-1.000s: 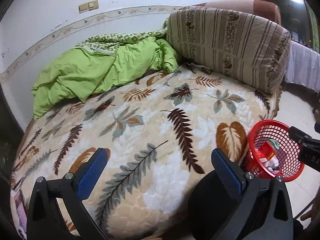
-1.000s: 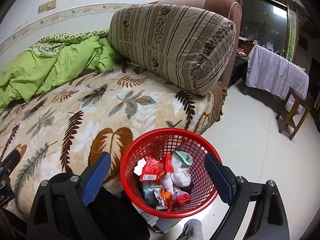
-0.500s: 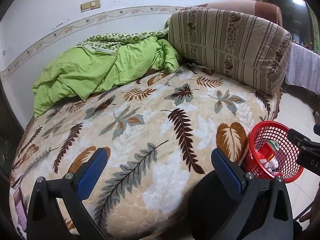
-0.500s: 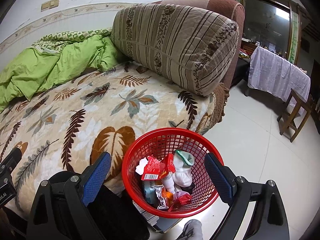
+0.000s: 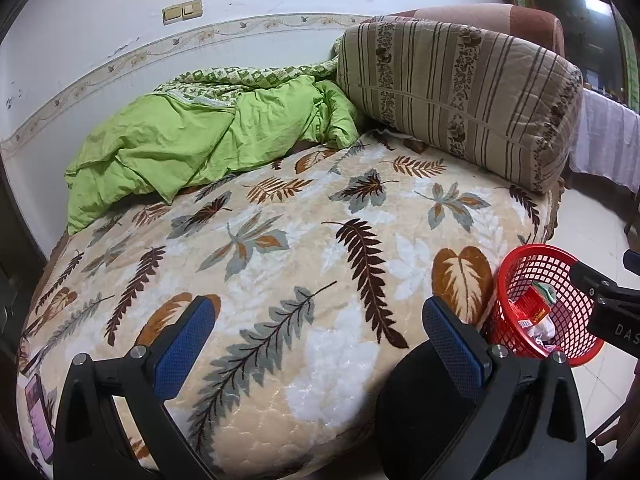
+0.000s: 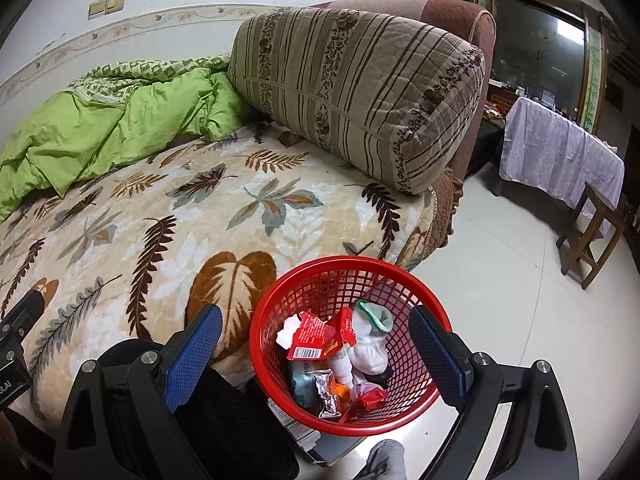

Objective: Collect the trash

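Observation:
A red mesh basket (image 6: pixel 424 280) (image 5: pixel 568 264) stands on the floor against the bed's near corner. Inside it lie a red wrapper (image 6: pixel 316 336), a white sock (image 6: pixel 370 344), a small white tube (image 6: pixel 342 364), a foil packet (image 6: pixel 326 394) and other scraps. My right gripper (image 6: pixel 316 354) hovers above the basket, open and empty, with blue-padded fingers (image 6: pixel 194 354) on either side of it. My left gripper (image 5: pixel 318 342) is open and empty above the leaf-patterned blanket (image 5: pixel 280 248); the right gripper's body (image 5: pixel 608 304) shows at that view's right edge.
A crumpled green duvet (image 5: pixel 200 140) lies at the back of the bed and a large striped cushion (image 6: pixel 360 88) leans on the brown headboard. A phone (image 5: pixel 38 416) rests on the bed's left edge. A cloth-covered table (image 6: pixel 560 152) and wooden stool (image 6: pixel 592 232) stand on the tiled floor.
Both views have drifted slightly; the basket sits a little lower right in the left wrist view. Both grippers stay open and nothing has been picked up or dropped.

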### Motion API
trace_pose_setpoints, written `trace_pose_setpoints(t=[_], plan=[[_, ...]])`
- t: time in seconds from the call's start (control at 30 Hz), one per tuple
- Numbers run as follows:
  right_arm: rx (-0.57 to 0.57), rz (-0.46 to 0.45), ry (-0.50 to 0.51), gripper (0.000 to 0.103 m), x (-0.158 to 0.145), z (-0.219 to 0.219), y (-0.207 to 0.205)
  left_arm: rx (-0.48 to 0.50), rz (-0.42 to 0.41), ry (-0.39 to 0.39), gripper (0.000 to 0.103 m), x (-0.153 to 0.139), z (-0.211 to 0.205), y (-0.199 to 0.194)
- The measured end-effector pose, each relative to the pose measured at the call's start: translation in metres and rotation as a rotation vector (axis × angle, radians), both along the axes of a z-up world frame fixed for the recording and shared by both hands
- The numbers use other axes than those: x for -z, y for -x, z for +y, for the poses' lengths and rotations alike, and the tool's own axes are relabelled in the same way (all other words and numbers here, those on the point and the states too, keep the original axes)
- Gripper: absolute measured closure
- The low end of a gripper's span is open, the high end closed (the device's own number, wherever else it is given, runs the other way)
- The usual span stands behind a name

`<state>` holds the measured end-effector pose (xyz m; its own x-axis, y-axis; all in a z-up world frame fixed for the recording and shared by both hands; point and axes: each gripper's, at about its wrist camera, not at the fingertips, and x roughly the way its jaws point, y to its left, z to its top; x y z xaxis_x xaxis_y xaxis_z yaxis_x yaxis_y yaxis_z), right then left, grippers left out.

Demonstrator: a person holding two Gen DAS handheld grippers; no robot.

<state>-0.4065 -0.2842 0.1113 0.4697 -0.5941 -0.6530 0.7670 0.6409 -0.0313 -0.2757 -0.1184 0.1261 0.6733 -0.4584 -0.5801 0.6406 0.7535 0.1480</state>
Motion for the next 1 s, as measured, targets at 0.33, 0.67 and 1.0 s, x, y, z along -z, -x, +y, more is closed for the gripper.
trace_pose_setpoints(t=[0.33,0.67,1.0], plan=[[-0.008,0.001,-0.003,0.008,0.0004,0.0002,-0.0012,0.005,0.000,0.006,0.000,-0.0022,-0.0007,0.0029],[-0.007,0.002,-0.010,0.008,0.0012,-0.0017,-0.0007,0.015,0.006,0.009,0.000,-0.0022,-0.0030,0.0042],[-0.008,0.003,-0.015,0.008,0.0029,-0.0029,-0.0002,0.017,0.018,0.014,0.000,-0.0016,-0.0051,0.0043]])
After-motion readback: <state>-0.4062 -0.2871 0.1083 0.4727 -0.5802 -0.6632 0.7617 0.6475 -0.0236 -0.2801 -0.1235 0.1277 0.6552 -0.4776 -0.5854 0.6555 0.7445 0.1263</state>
